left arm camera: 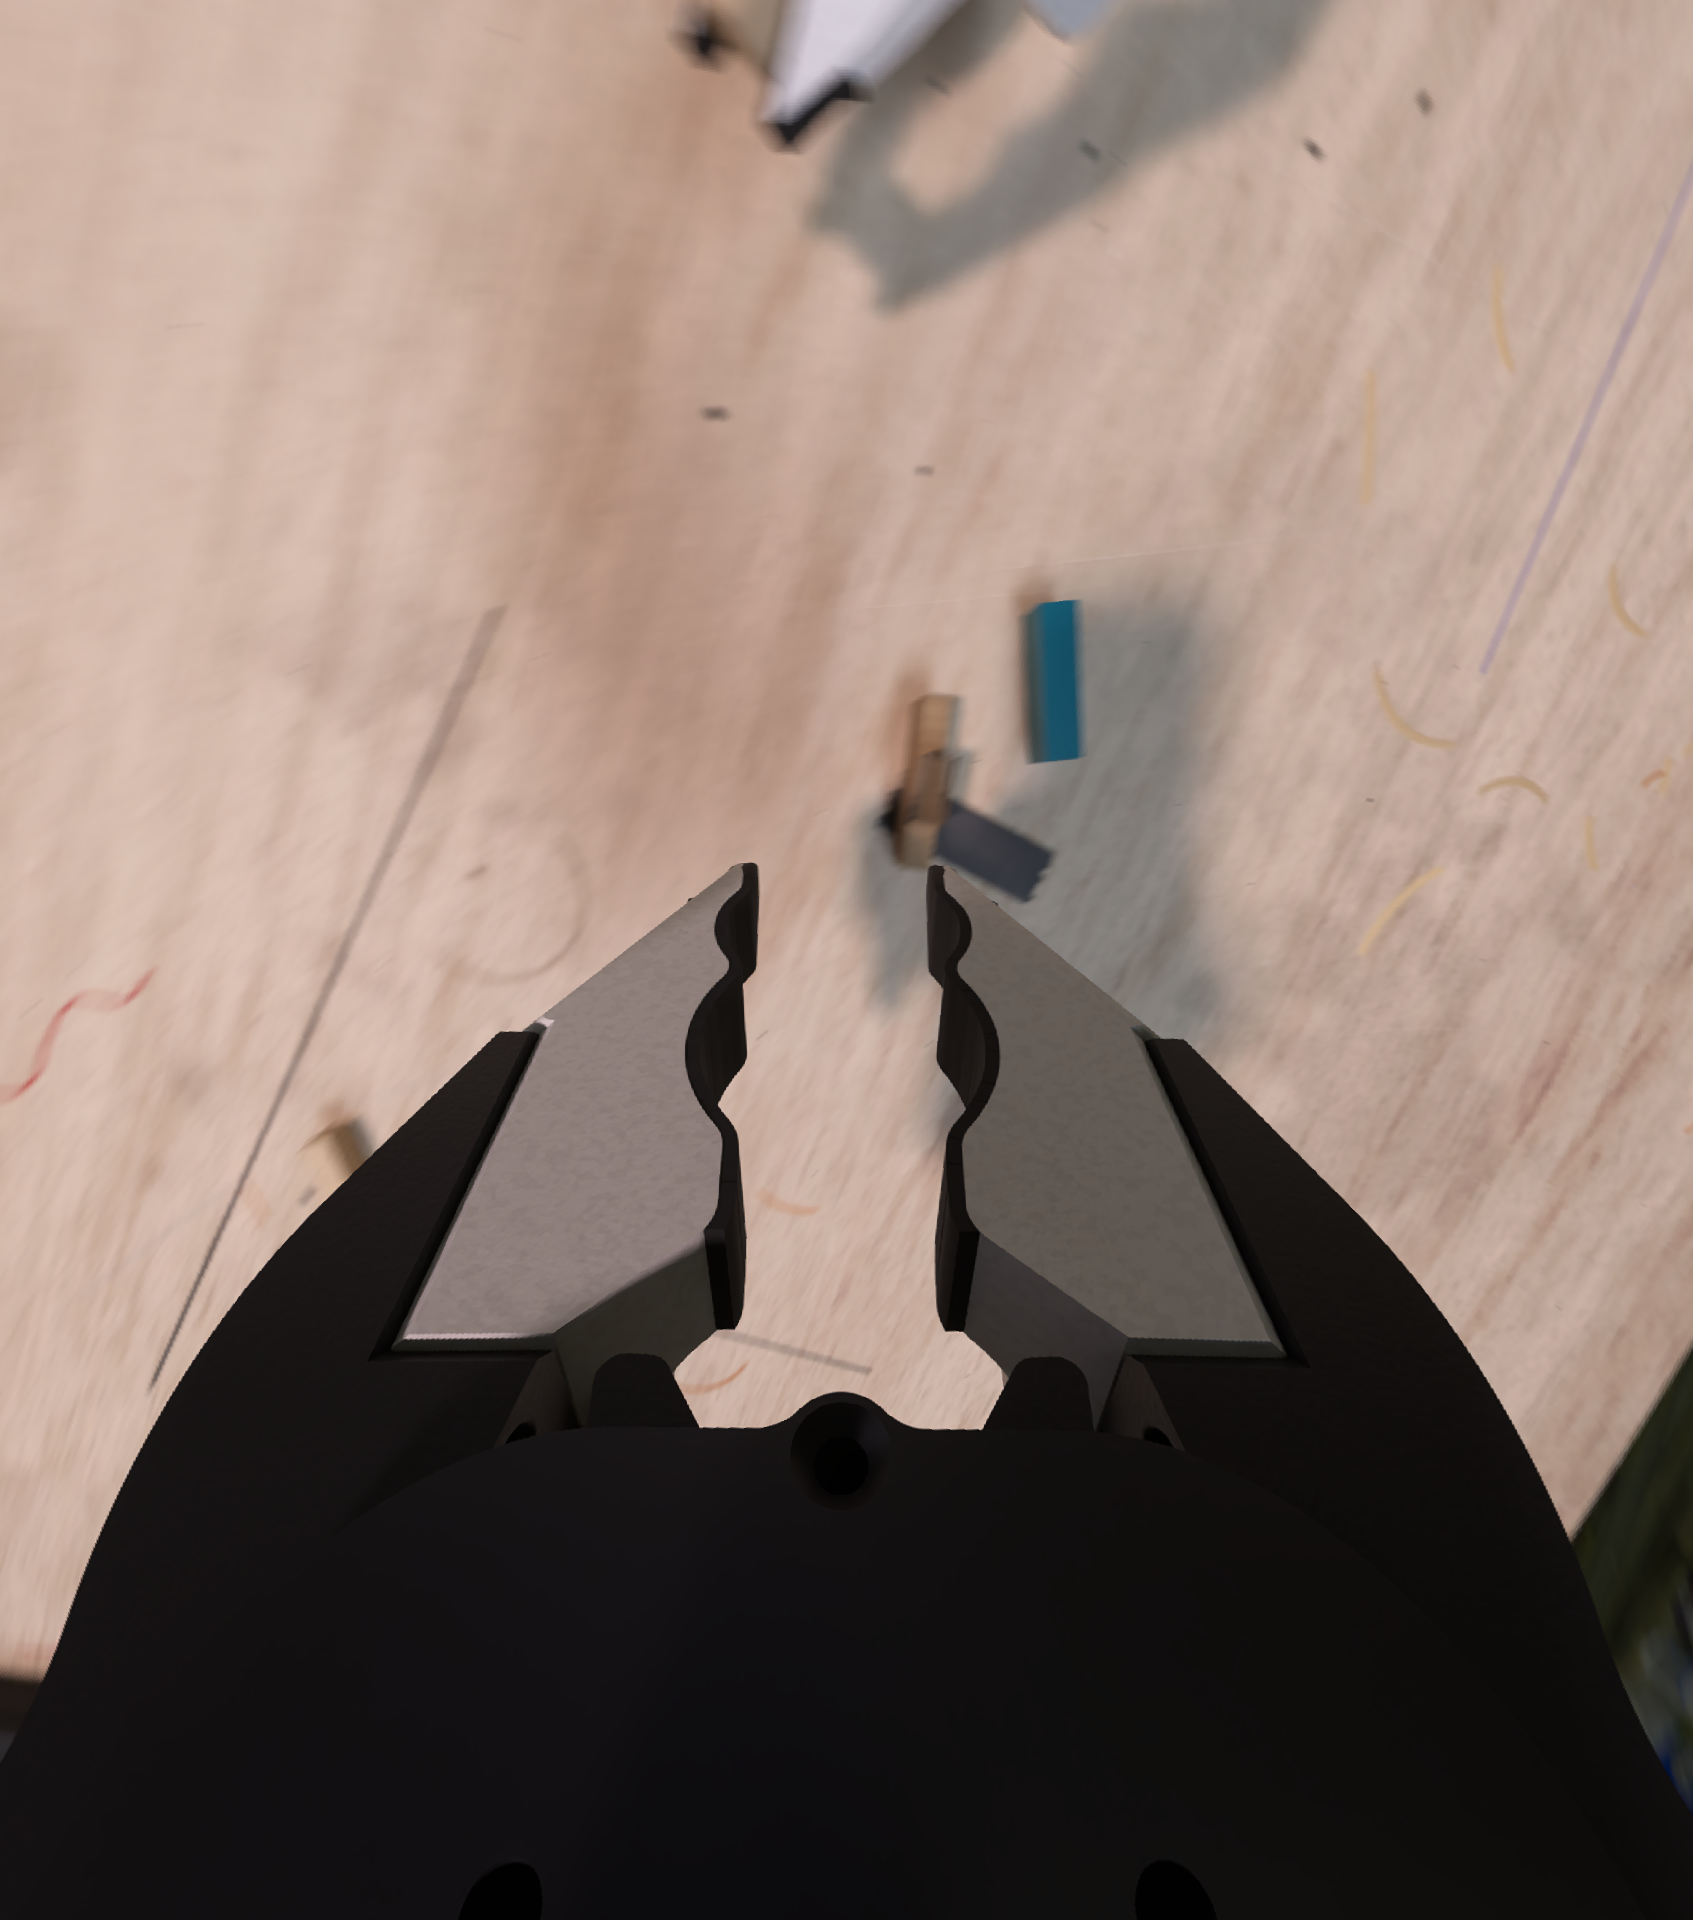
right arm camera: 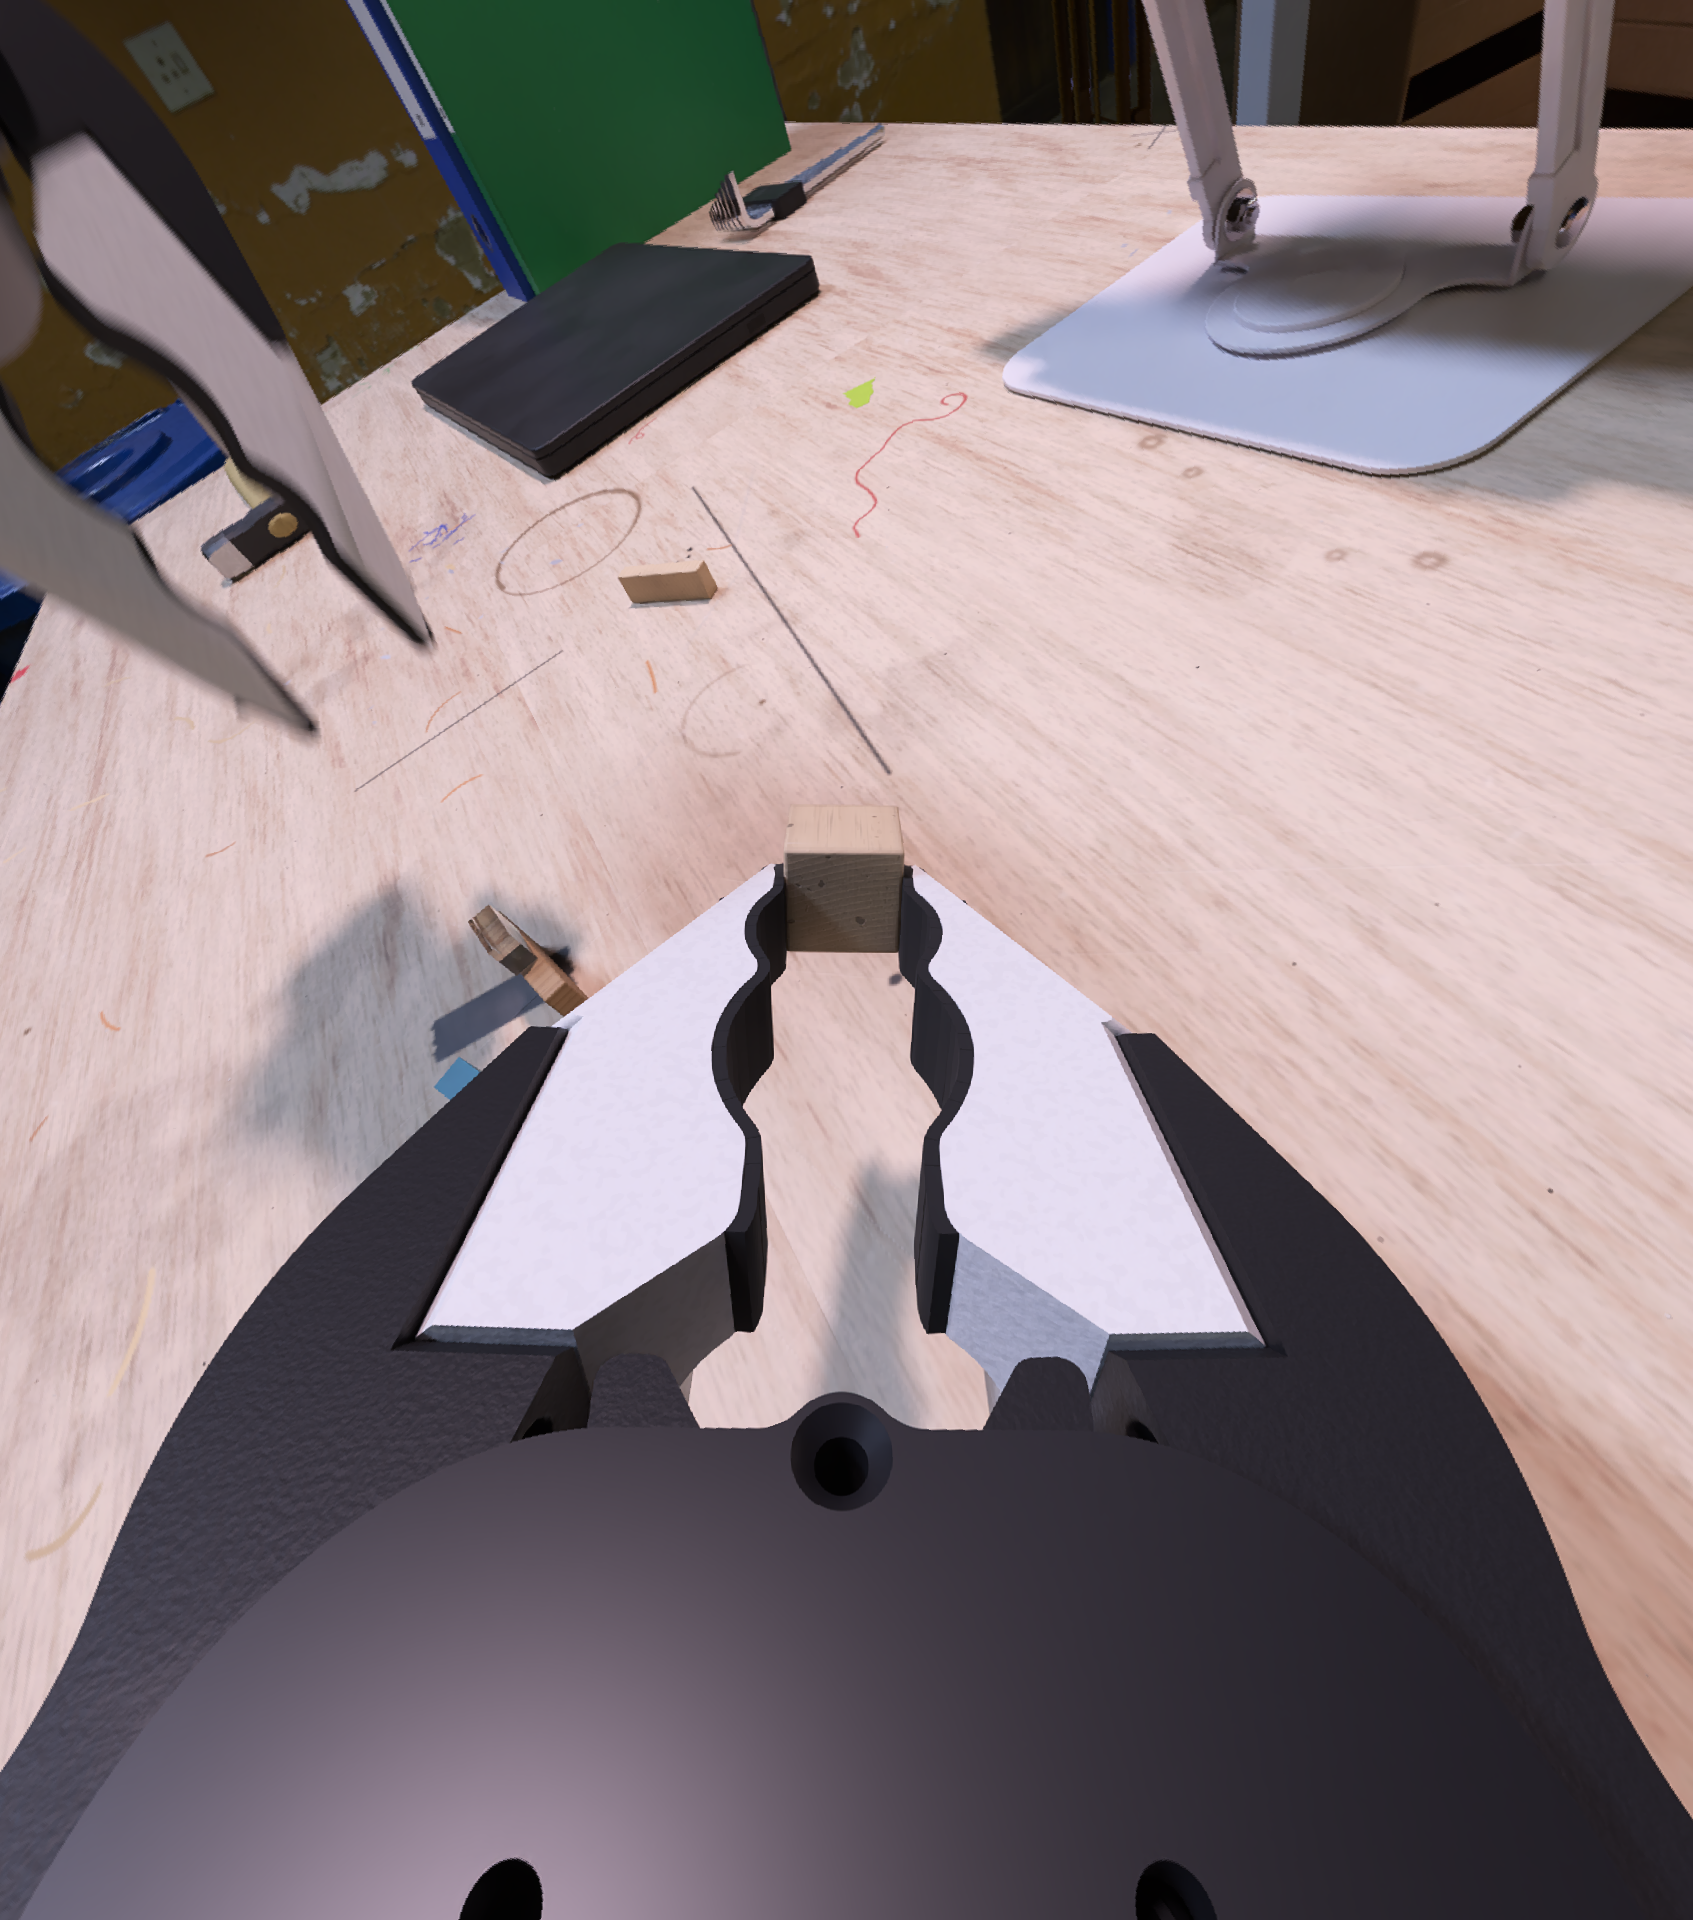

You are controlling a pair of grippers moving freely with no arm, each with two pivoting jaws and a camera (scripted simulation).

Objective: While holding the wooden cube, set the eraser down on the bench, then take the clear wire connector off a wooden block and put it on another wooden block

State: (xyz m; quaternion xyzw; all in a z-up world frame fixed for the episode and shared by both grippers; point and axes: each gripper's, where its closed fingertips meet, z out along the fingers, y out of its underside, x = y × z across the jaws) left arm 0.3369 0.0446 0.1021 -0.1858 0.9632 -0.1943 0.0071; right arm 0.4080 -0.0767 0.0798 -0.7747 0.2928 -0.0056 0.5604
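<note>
My left gripper [left arm camera: 842, 883] is open and empty above the bench; it also shows at the upper left of the right wrist view [right arm camera: 364, 677]. The blue eraser [left arm camera: 1052, 681] lies on the bench just beyond it, and only its corner [right arm camera: 455, 1078] shows in the right wrist view. Next to the eraser is a small wooden block [left arm camera: 925, 821] [right arm camera: 535, 971] with a small pale piece, apparently the wire connector [left arm camera: 935, 727] [right arm camera: 494, 928], on top. My right gripper [right arm camera: 842, 883] is shut on the wooden cube [right arm camera: 842, 894], held above the bench. Another wooden block [right arm camera: 667, 582] lies farther off.
A white stand base [right arm camera: 1393, 332] sits at the far right and a black slab [right arm camera: 613, 343] at the far left. A green board [right arm camera: 593, 114] leans behind the slab. A small mallet-like tool [right arm camera: 250, 540] lies near the left edge. The bench edge [left arm camera: 1652, 1351] runs lower right.
</note>
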